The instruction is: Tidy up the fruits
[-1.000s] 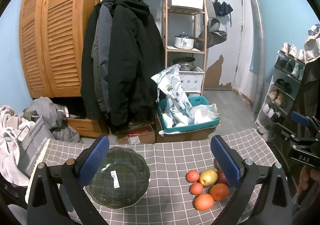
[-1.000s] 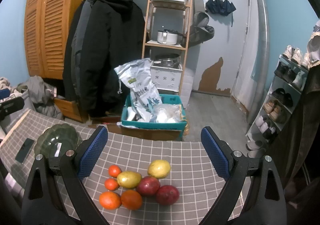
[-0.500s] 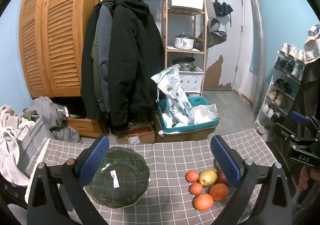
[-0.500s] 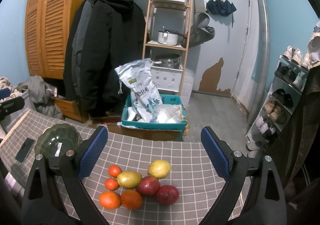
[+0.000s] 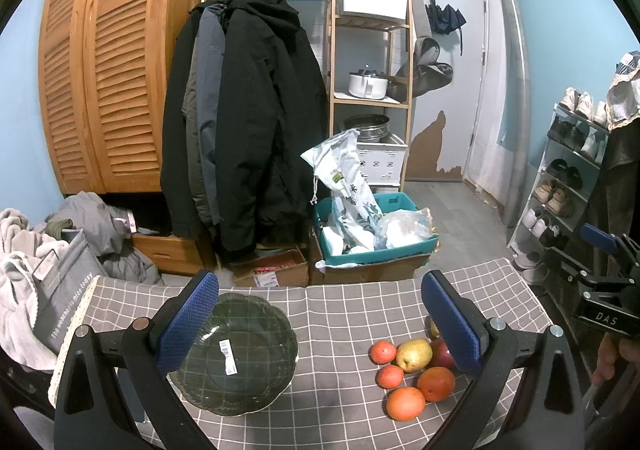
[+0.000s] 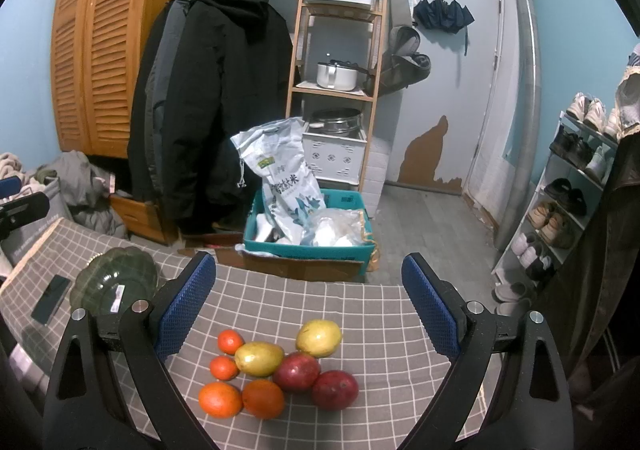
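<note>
A dark green glass plate (image 5: 236, 354) with a white sticker lies on the grey checked tablecloth (image 5: 344, 314), partly under the left finger of my open left gripper (image 5: 320, 320). Right of it is a cluster of fruit: small oranges (image 5: 383, 352), a yellow pear (image 5: 414, 354), larger oranges (image 5: 405, 403). In the right wrist view my open right gripper (image 6: 312, 308) hovers over the same cluster: yellow pears (image 6: 259, 359), two red fruits (image 6: 335, 390), several oranges (image 6: 221, 399). The plate (image 6: 114, 284) sits far left. Neither gripper holds anything.
A black phone (image 6: 51, 299) lies left of the plate. Beyond the table's far edge stand a teal bin (image 6: 308, 246) with bags, hanging coats (image 5: 244, 122), a wooden shelf (image 6: 336, 50) and a shoe rack (image 6: 568, 202). A hand holds the right gripper's handle (image 5: 608, 314).
</note>
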`<state>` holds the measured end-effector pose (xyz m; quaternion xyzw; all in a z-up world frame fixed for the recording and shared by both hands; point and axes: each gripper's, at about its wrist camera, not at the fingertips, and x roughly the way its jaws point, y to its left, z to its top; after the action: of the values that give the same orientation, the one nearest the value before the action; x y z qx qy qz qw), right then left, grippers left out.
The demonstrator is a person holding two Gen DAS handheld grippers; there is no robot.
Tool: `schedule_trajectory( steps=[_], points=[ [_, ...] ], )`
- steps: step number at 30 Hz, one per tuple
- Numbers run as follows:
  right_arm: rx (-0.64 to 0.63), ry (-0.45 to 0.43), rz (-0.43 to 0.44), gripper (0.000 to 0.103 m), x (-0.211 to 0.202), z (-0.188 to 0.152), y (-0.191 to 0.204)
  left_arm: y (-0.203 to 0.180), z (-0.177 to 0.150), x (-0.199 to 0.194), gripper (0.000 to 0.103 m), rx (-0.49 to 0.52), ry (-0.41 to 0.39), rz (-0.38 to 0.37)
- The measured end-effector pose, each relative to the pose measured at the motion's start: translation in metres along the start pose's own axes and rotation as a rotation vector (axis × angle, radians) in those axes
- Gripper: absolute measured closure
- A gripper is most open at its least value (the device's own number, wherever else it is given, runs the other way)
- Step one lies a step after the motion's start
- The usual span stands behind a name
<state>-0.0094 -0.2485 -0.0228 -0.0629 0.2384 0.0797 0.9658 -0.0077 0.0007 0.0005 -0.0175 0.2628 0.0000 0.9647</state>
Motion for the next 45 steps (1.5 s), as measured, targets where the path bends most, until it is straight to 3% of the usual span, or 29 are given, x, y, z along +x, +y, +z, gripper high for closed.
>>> schedule_trajectory(
  steps=[45],
  points=[
    [-0.005, -0.002, -0.002, 0.010, -0.0013, 0.0004, 0.0006, -0.0057, 0.0005, -0.0021, 0.001, 0.001, 0.002, 0.002]
  ],
)
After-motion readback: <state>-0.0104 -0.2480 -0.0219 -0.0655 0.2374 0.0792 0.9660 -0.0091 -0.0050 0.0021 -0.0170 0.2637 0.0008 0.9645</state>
